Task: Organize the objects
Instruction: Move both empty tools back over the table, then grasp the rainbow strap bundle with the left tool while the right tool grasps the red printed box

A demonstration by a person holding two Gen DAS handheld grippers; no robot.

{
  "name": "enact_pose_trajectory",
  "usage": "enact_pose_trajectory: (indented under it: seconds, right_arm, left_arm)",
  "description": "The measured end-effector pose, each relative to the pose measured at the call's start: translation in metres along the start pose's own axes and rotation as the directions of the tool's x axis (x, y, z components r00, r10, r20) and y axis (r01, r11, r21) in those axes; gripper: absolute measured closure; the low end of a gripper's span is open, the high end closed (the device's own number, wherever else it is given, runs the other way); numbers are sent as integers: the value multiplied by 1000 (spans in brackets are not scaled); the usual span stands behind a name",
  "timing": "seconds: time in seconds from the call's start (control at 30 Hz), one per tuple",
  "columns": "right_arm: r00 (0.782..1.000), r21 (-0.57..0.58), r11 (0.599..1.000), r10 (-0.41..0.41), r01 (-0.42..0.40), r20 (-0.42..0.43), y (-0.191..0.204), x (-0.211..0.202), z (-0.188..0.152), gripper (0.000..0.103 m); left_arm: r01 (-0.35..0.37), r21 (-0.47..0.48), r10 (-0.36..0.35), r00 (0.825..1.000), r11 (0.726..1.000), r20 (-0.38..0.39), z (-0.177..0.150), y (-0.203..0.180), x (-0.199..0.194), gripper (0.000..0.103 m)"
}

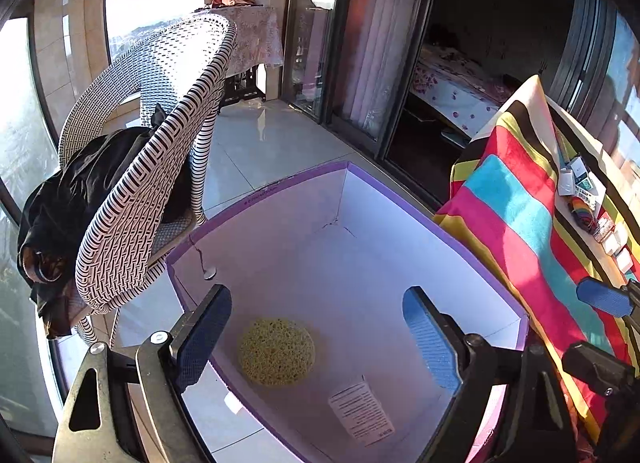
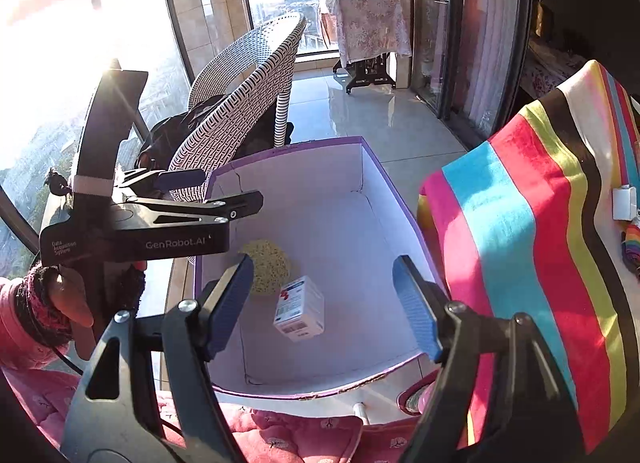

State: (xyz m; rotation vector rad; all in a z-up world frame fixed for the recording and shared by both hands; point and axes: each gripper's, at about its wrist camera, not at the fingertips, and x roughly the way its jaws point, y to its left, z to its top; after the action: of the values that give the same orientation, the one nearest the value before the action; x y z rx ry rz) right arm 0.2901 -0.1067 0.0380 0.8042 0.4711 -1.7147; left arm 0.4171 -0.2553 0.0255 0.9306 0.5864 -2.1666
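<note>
Purple box (image 2: 384, 183): yellow sponge (image 1: 277, 351) and white carton (image 2: 299, 309) were found inside. Left gripper (image 1: 318, 333) and right gripper (image 2: 334, 303) were held wide above it, nothing gripped.

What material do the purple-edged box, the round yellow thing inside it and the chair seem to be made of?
Box: probably cardboard, matte white inside; a wall shows a creased crack.
Round yellow thing: looks like sponge, with a porous, rough surface.
Chair: woven wicker or plastic rattan in a black-and-white weave; which one I cannot tell.
</note>
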Motion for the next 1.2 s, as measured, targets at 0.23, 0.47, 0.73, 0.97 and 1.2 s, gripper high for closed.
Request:
enact_pose_trajectory:
  seconds: [0.23, 0.47, 0.73, 0.97, 1.2]
  right_arm:
    - [990, 209, 968, -138, 135, 0, -73, -29, -23, 26]
    - [931, 452, 826, -363, 336, -30, -172, -94, -74, 26]
    - [877, 659, 629, -469, 413, -102, -240, -158, -147, 25]
    - [875, 714, 586, -478, 384, -78, -258, -173, -165, 25]
    - [895, 730, 588, -439, 350, -76, -270, -162, -168, 23]
  left_arm:
    - [132, 79, -133, 991, 988, 8, 10, -67, 10, 14]
    - [346, 408, -340, 936, 845, -89, 18, -229, 32, 14]
    - [597, 629, -405, 802, 498, -439, 37, -413, 125, 14]
    - [551, 736, -353, 830, 393, -433, 60, -491, 164, 14]
    - [511, 785, -394, 840, 350, -372, 52, -508, 153, 36]
